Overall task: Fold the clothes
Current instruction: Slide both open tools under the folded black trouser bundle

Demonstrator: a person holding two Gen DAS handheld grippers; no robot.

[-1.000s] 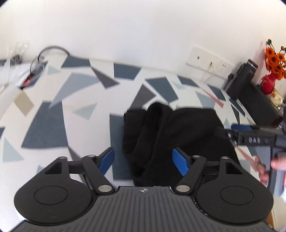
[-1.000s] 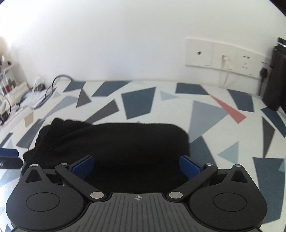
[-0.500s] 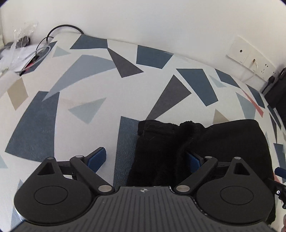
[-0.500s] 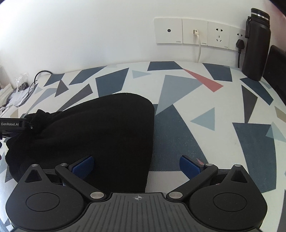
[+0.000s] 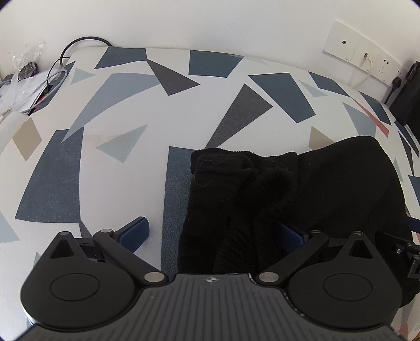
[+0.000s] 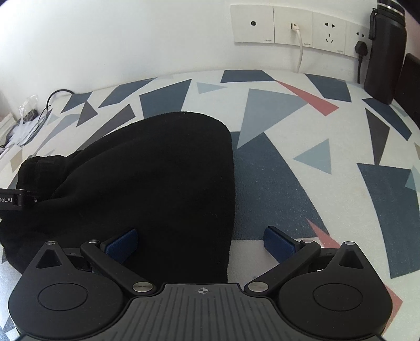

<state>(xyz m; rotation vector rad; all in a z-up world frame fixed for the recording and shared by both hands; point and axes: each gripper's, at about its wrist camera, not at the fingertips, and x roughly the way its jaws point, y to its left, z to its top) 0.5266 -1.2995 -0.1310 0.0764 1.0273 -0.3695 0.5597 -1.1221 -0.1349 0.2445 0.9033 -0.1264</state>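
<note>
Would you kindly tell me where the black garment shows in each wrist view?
Left wrist: black garment lower right, bunched end toward centre.
Right wrist: garment centre-left, smooth rounded end uppermost.
Shared landmark: wall sockets, upper right in both.

Black left gripper (image 5: 212,233), right gripper (image 6: 200,245), blue ribbed pads, silver screws, crosshair mark

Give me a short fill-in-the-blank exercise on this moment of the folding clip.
1. The garment on the patterned table is ____ in colour.
2. Both the left gripper and the right gripper have their jaws ____.
3. The white cable is plugged into a wall ____.

Missing words: black; open; socket
</note>
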